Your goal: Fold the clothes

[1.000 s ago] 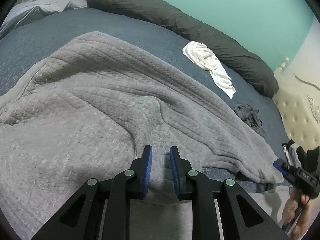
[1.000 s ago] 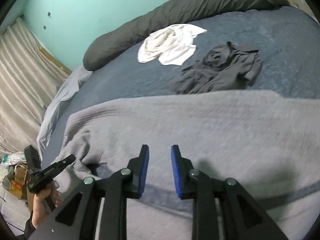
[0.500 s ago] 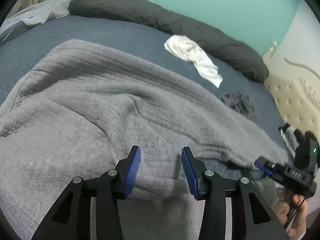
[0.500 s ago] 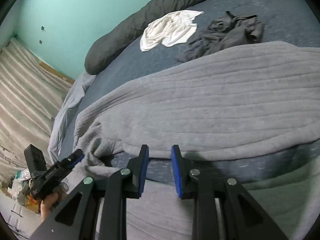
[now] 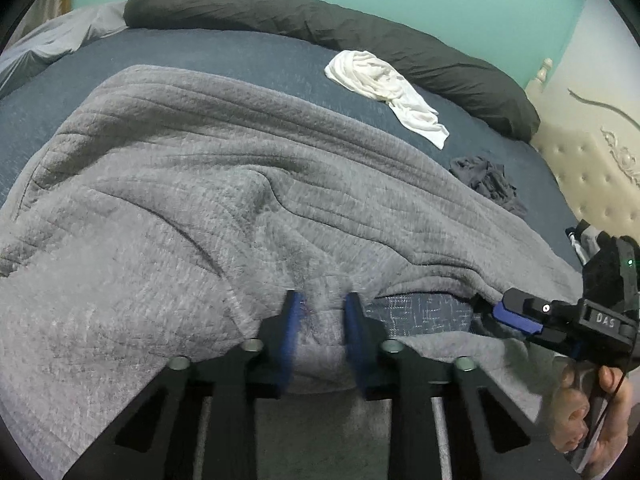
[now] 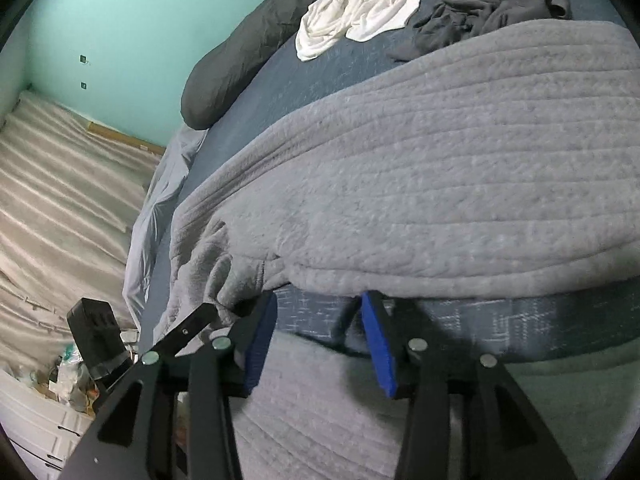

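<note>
Left wrist view: my left gripper (image 5: pixel 318 314) was clamped on the near hem of the grey blanket (image 5: pixel 200 184), which lay spread and rumpled over the bed (image 5: pixel 248 56). My right gripper (image 6: pixel 318 320) stood with jaws apart at the same hem, holding nothing. I judged folding incomplete: the white garment (image 6: pixel 356 8) and dark garment (image 6: pixel 492 0) lay crumpled; the blanket's near part was cut off below.

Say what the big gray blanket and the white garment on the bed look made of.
Gray blanket: looks like thick, soft fleece or plush knit, matte, with fuzzy nap and stitched parallel ribs. White garment: probably thin cotton jersey, matte, crumpling into fine soft folds. Neither fiber is certain.
</note>
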`<action>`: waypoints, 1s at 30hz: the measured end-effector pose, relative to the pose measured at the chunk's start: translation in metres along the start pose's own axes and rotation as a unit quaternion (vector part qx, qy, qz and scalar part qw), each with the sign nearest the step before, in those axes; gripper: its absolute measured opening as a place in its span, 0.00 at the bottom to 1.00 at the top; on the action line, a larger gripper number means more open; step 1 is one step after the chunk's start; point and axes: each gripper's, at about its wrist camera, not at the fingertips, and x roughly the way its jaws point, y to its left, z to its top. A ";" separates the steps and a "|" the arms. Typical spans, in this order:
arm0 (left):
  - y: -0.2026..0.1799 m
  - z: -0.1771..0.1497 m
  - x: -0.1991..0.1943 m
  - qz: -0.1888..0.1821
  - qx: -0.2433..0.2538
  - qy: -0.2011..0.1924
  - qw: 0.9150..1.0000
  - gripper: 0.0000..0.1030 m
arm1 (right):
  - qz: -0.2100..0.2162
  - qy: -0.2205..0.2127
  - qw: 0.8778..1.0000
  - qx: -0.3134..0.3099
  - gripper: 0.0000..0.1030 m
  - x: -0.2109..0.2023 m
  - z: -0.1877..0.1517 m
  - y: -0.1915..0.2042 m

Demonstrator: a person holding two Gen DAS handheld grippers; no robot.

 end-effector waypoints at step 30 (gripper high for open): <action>0.035 0.007 -0.029 -0.030 -0.096 -0.048 0.994 0.05 | -0.054 0.083 0.989 -0.109 0.16 0.022 -0.027 0.022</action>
